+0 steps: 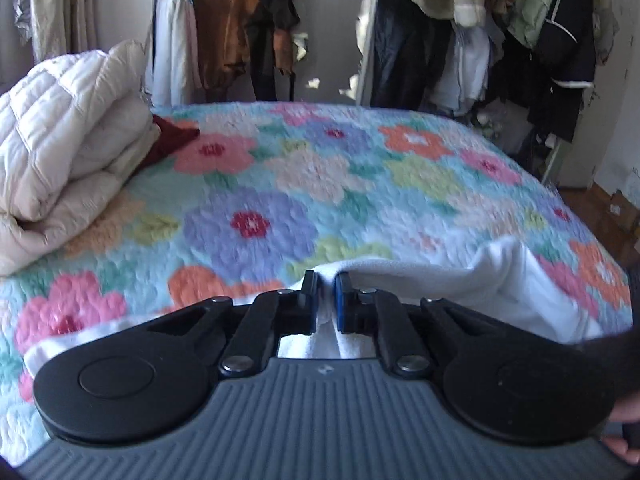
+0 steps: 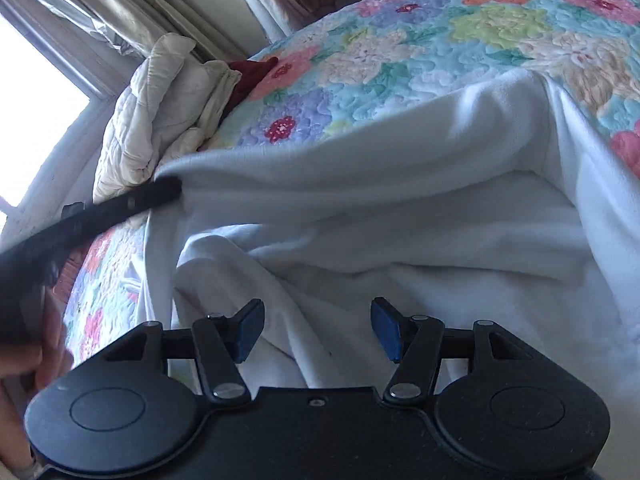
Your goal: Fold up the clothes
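Left tool point(image 1: 327, 300): your jaws are clenched on a pinch of the white garment point(image 1: 500, 292), which rises between the pads and drapes away toward 3 o'clock across the floral bedspread point(image 1: 248, 184). Open bed runs from 10 to 2 o'clock; the folded cream duvet point(image 1: 68, 152) at 10 o'clock and the clothes rack point(image 1: 420, 40) beyond the far edge bound it.

Right tool point(image 2: 318, 330): your jaws stand released, with loose folds of the white garment point(image 2: 400, 216) directly beneath and ahead at 12 o'clock, nothing pinched. The lifted hem runs roughly 9 to 3 o'clock, held at 9 by the left tool point(image 2: 132, 202). Judgement: your right tool is nearer the free end at 2 o'clock. Bare floral bedspread point(image 2: 440, 48) lies beyond.
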Demonstrator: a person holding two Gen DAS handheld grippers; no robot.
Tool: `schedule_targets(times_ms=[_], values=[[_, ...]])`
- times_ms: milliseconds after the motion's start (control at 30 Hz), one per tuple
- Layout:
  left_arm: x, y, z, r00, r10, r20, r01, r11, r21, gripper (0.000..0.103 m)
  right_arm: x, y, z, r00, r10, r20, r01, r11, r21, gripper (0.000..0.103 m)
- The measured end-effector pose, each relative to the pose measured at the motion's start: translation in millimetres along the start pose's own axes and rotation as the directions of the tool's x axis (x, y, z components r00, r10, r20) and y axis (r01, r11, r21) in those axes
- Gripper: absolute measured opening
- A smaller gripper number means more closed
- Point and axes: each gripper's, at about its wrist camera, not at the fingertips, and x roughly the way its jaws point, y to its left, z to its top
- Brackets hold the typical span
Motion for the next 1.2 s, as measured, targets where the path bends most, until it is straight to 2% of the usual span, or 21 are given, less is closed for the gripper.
schedule_targets(times_ms=[100,167,233,267,367,433,467,533,633,667,733,767,800,833,867,967,1067,1100,1133,1167,1200], values=[[-1,9,20,0.990,0.059,0.131,-0.056,0.998,-0.030,0.011,-9,15,-3,1.000,0.019,-0.005,-0.019,0.995,-0.101,0.064],[1,11,23,0.985,0.091,0.144,-0.089,0.996,-0.022,0.025,-13,29,-12,0.999,0.019,-0.034,-0.025,0.983,-0.184,0.064],[-2,13,18,0.984,0.121,0.128,-0.120,0.993,-0.009,0.065,-12,42,-23,0.997,-0.006,-0.071,-0.013,0.965,-0.263,0.064],[-6,14,11,0.986,0.125,0.111,-0.125,0.992,-0.007,0.070,-10,47,-29,0.996,-0.027,-0.089,-0.002,0.953,-0.302,0.065],[-16,21,-17,0.994,0.104,0.032,-0.103,0.995,-0.016,0.073,-4,59,-45,0.988,-0.125,-0.091,0.074,0.898,-0.433,0.064],[-19,26,-42,0.995,0.096,-0.039,-0.097,0.995,-0.019,0.076,-3,60,-50,0.976,-0.207,-0.065,0.148,0.856,-0.494,0.047],[-21,28,-54,0.993,0.092,-0.074,-0.094,0.995,-0.021,0.077,-3,58,-51,0.970,-0.237,-0.050,0.179,0.841,-0.510,0.026],[-21,29,-76,0.987,0.095,-0.126,-0.097,0.995,-0.004,0.080,-11,52,-44,0.970,-0.244,-0.016,0.206,0.850,-0.484,0.020],[-12,27,-106,0.975,0.132,-0.180,-0.117,0.989,0.094,0.082,-26,51,-36,0.963,-0.264,0.047,0.254,0.841,-0.477,0.019],[-8,27,-112,0.973,0.139,-0.185,-0.117,0.985,0.129,0.079,-30,52,-35,0.962,-0.267,0.058,0.262,0.838,-0.478,0.019],[-7,32,-113,0.974,0.122,-0.193,-0.102,0.988,0.113,0.048,-34,54,-34,0.962,-0.265,0.061,0.261,0.836,-0.483,0.019],[-8,36,-110,0.975,0.101,-0.196,-0.087,0.993,0.080,0.040,-34,55,-35,0.963,-0.264,0.059,0.259,0.835,-0.485,0.019],[-10,40,-105,0.978,0.072,-0.197,-0.065,0.997,0.042,0.014,-33,55,-36,0.963,-0.263,0.051,0.254,0.835,-0.487,0.019],[-12,42,-98,0.981,0.052,-0.186,-0.050,0.999,0.016,0.008,-33,55,-38,0.964,-0.262,0.045,0.250,0.836,-0.489,0.019],[-14,42,-90,0.985,0.063,-0.162,-0.061,0.998,0.014,0.006,-31,56,-40,0.964,-0.262,0.038,0.247,0.836,-0.491,0.019],[-20,38,-64,0.984,0.167,-0.059,-0.163,0.984,0.066,0.003,-27,55,-45,0.965,-0.261,0.017,0.236,0.838,-0.491,0.019],[-29,49,-37,0.976,0.213,0.045,-0.213,0.977,0.004,0.003,-25,51,-48,0.970,-0.244,-0.001,0.215,0.859,-0.465,0.020],[-29,55,-30,0.972,0.225,0.061,-0.224,0.974,-0.034,0.005,-25,50,-49,0.971,-0.238,-0.005,0.209,0.863,-0.460,0.020],[-29,61,-24,0.968,0.238,0.076,-0.233,0.970,-0.071,0.014,-26,50,-50,0.972,-0.235,-0.005,0.207,0.865,-0.457,0.020],[-27,67,-20,0.969,0.240,0.065,-0.233,0.967,-0.103,0.029,-26,49,-52,0.972,-0.234,-0.004,0.207,0.866,-0.455,0.020],[-22,71,-21,0.974,0.226,0.011,-0.223,0.967,-0.120,0.079,-26,48,-52,0.972,-0.234,-0.003,0.208,0.869,-0.450,0.022]])
